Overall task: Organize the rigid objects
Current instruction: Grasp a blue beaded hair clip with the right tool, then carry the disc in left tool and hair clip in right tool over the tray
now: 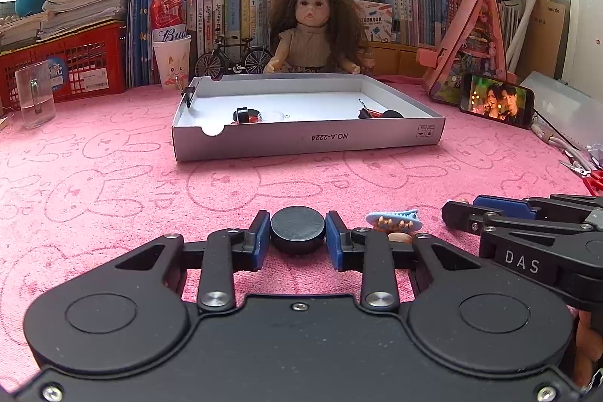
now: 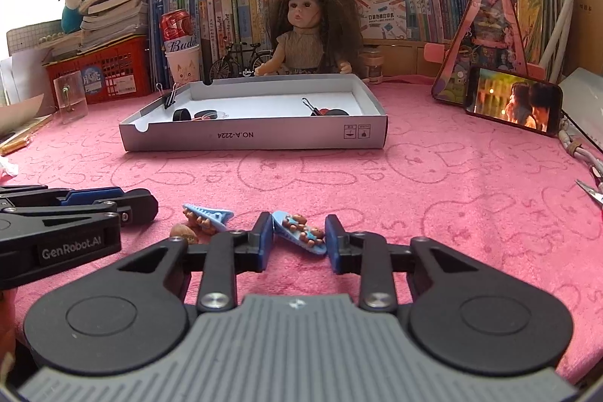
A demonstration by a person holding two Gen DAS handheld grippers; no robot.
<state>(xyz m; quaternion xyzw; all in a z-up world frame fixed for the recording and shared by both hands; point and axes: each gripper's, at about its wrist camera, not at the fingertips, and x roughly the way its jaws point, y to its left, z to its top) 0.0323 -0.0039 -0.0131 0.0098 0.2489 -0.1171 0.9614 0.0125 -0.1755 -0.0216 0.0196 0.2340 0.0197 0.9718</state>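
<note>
My left gripper (image 1: 297, 236) is shut on a round black lid (image 1: 297, 228), low over the pink cloth. My right gripper (image 2: 299, 236) has its blue pads against both ends of a blue hair clip with small bears (image 2: 299, 231) that lies on the cloth. A second blue hair clip (image 2: 205, 213) lies to its left, also in the left wrist view (image 1: 394, 219), with a small brown nut (image 2: 184, 233) beside it. The white shallow box (image 1: 301, 134) ahead holds a black ring (image 1: 243, 115), a clear piece, a binder clip and dark items at its right corner.
A doll (image 1: 311, 32) sits behind the box before a wall of books. A glass mug (image 1: 35, 93), a red crate (image 1: 75, 63) and a can on a paper cup (image 1: 171, 40) stand at the left. A phone (image 1: 497, 100) and pliers (image 1: 588, 172) lie at the right.
</note>
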